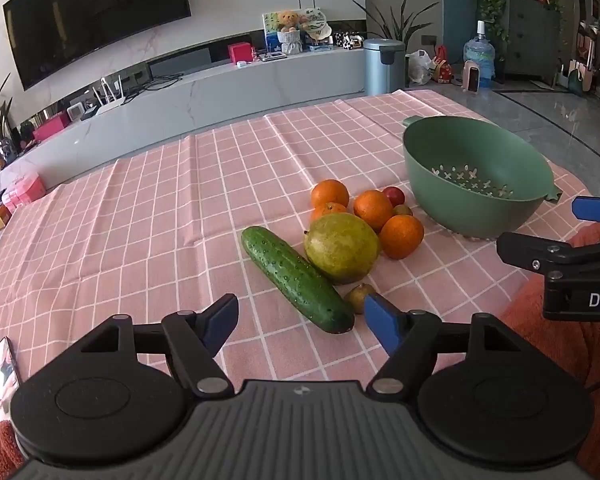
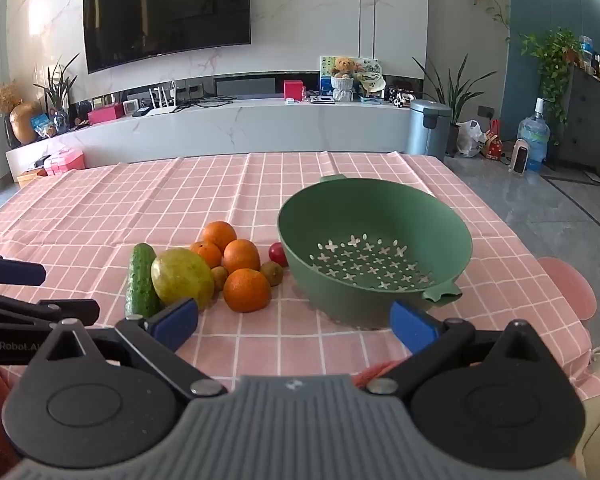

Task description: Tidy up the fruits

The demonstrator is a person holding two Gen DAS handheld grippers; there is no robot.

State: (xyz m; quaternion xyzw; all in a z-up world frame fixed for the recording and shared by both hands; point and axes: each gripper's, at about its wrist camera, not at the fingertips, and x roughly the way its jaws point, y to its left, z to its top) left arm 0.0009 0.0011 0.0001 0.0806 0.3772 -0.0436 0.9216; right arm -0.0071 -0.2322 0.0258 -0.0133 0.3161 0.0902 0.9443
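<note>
A pile of fruit lies on the pink checked cloth: a cucumber (image 1: 296, 278) (image 2: 140, 280), a large yellow-green pear-like fruit (image 1: 342, 248) (image 2: 182, 278), several oranges (image 1: 401, 237) (image 2: 247, 290), small brown kiwis (image 1: 359, 297) (image 2: 271, 273) and a red plum (image 1: 393, 196) (image 2: 277, 254). An empty green colander (image 1: 476, 176) (image 2: 374, 256) stands right of the pile. My left gripper (image 1: 300, 320) is open and empty, just short of the cucumber's near end. My right gripper (image 2: 294, 322) is open and empty, in front of the colander and the oranges; it also shows in the left wrist view (image 1: 580, 236).
The pink checked tablecloth (image 1: 140, 216) (image 2: 100, 208) covers the table. A phone-like object (image 1: 2, 372) lies at the near left edge. A pink stool (image 2: 566, 286) stands right of the table. A TV console and a bin (image 2: 428, 128) lie beyond the far edge.
</note>
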